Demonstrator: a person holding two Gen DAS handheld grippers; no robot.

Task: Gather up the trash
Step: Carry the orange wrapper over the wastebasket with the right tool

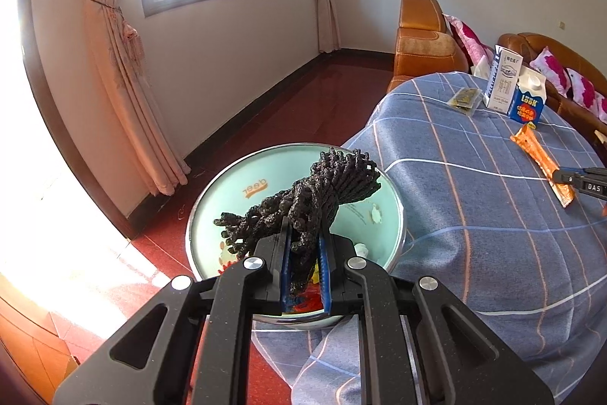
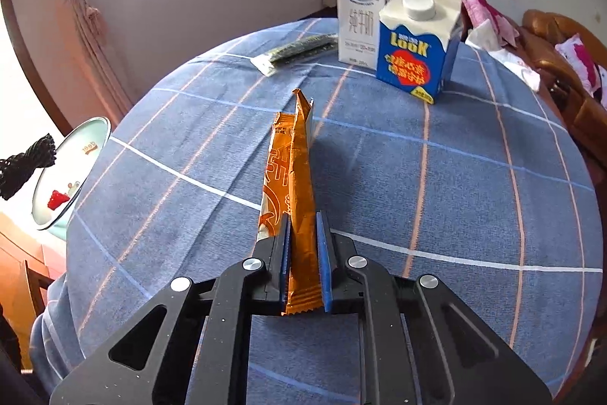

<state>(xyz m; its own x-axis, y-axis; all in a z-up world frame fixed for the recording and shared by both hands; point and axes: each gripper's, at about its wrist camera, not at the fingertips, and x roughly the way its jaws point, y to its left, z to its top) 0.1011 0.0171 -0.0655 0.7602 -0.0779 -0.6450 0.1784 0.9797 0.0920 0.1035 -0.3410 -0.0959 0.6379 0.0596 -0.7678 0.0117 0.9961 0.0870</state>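
Observation:
My left gripper is shut on a black knotted net bundle, held over a pale green basin beside the table. The bundle and the basin also show at the left edge of the right wrist view. My right gripper is shut on one end of a long orange snack wrapper that lies on the blue checked tablecloth. In the left wrist view the wrapper appears at the far right with the right gripper's tip on it.
A white milk carton and a blue LOOK carton stand at the table's far side, with a dark green packet to their left. An orange sofa with pink cushions lies behind. Red floor surrounds the table.

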